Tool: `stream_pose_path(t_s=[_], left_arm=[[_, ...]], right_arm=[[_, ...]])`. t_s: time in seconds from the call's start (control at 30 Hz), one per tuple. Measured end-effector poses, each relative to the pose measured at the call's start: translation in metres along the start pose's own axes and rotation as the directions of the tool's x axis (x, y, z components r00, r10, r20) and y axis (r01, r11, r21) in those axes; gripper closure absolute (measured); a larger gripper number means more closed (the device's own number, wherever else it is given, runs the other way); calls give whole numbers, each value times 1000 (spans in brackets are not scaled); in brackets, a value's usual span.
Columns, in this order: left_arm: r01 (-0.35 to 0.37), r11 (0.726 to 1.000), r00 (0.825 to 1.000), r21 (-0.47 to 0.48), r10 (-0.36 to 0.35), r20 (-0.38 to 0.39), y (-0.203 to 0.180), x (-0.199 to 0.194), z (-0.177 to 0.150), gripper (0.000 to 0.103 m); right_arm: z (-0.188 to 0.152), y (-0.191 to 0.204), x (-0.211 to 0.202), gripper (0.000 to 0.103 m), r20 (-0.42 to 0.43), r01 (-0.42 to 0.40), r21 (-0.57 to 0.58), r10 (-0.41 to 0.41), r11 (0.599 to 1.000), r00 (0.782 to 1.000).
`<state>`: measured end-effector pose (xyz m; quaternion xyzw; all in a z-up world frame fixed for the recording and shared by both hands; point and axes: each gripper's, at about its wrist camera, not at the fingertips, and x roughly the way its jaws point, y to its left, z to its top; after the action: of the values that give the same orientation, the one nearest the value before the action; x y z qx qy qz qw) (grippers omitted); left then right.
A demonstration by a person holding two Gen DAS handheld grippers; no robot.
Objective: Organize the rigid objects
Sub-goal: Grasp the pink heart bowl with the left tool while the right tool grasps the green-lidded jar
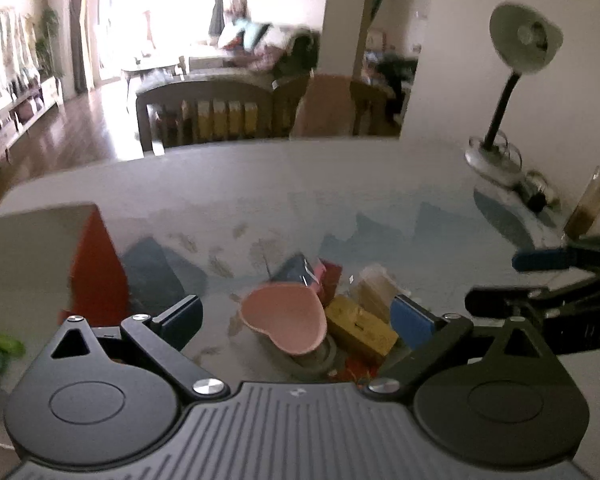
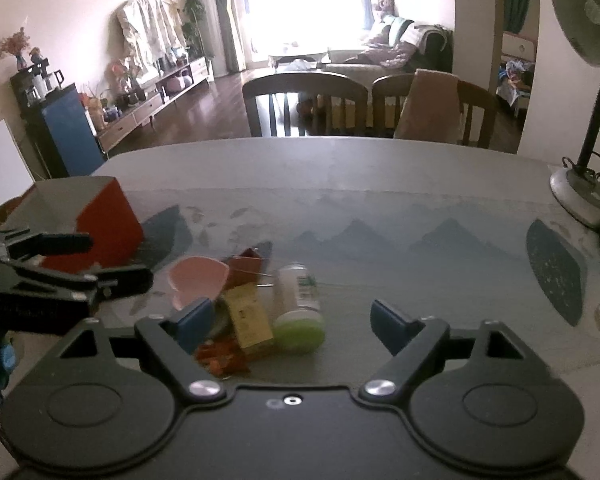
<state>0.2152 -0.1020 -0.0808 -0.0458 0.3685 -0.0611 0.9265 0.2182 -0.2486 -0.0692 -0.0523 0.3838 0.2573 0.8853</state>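
Left wrist view: left gripper [image 1: 298,322] jaws spread wide, nothing between the pads, nothing held. Pile of small rigid items sits on the printed table mat [image 1: 380,216] just ahead of the jaws. Pink heart-shaped dish [image 1: 286,320] is dead centre between the fingers, its point aimed down-right. Yellow box [image 1: 360,328] touches the dish on the right, long axis running down-right. Dark blue box [image 1: 296,270] and red item behind are blurred, can't name them. Red-sided carton [image 1: 96,264] stands at left, apart from the pile. Right gripper [image 1: 540,276] enters from the right edge, cut off.

Right wrist view: right gripper [image 2: 292,320] jaws also wide apart, empty. Green-capped bottle [image 2: 300,304] lies on its side between the fingers, cap toward the camera, long axis running away from it. Yellow box [image 2: 248,318] is just left of it, touching. Pink dish [image 2: 198,280] is further left, partly behind the left finger. Orange bits under the box are unclear.

Judgement: left is better lined up on the dish, right on the bottle. Desk lamp [image 2: 584,128] well clear.
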Motion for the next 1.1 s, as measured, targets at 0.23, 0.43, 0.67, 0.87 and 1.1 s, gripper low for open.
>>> stream_pose_path(t_s=[0.23, 0.43, 0.67, 0.87, 1.1], left_arm=[[-4, 1000, 1000, -1, 4, -31, -4, 40, -3, 2], [-36, 999, 997, -7, 36, -67, 2, 65, -7, 3], [-47, 999, 994, -18, 45, -96, 10, 83, -10, 3], [-44, 999, 994, 7, 44, -96, 9, 91, -12, 3], [-38, 999, 995, -17, 36, -92, 9, 94, -13, 13]], right_arm=[[1, -14, 36, 21, -65, -10, 30, 12, 1000, 998], [2, -17, 64, 26, -105, -10, 40, 14, 999, 994], [5, -23, 90, 31, -144, -17, 77, 28, 997, 989], [5, -25, 102, 39, -176, -41, 102, 58, 994, 983], [4, -26, 110, 46, -190, -48, 141, 74, 989, 979]])
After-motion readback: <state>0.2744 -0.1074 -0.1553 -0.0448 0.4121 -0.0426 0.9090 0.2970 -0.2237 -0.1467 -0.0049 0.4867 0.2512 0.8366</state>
